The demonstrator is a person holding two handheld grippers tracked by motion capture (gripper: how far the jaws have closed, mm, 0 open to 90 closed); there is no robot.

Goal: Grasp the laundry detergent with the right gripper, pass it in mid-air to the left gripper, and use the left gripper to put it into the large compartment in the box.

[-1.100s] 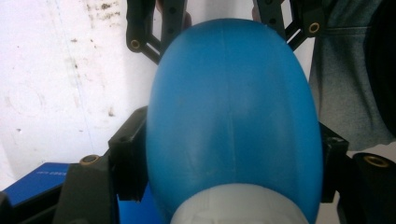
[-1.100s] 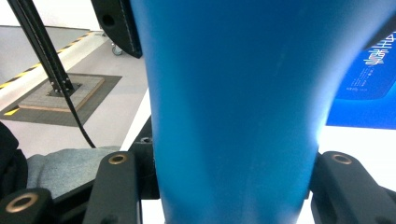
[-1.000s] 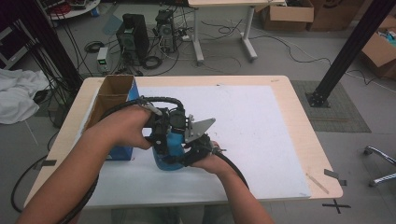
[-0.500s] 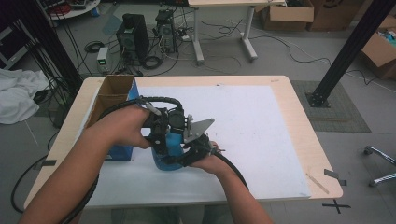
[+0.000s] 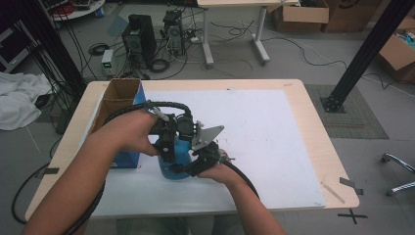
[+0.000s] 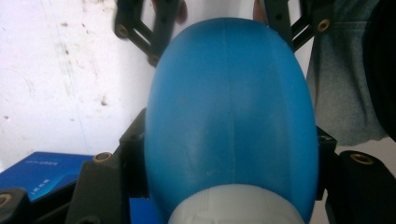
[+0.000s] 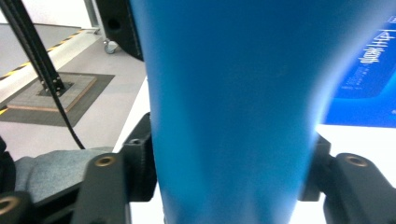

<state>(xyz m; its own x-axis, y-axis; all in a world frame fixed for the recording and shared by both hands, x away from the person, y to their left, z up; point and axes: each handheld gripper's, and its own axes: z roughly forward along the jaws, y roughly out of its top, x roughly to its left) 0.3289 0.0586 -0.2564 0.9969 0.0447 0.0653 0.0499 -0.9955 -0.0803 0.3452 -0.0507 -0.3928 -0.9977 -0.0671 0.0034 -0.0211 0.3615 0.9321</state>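
Blue plastic bottle (image 5: 177, 157) stands left of centre in high view, on white table mat (image 5: 274, 127), beside blue cardboard box (image 5: 122, 105). Left gripper (image 5: 169, 147) clamped on bottle near white cap (image 6: 236, 205). Right gripper (image 5: 188, 169) jaws just been opening, pads against bottle body.

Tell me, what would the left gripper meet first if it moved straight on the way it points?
The blue bottle between its jaws; past it, probably the right gripper.
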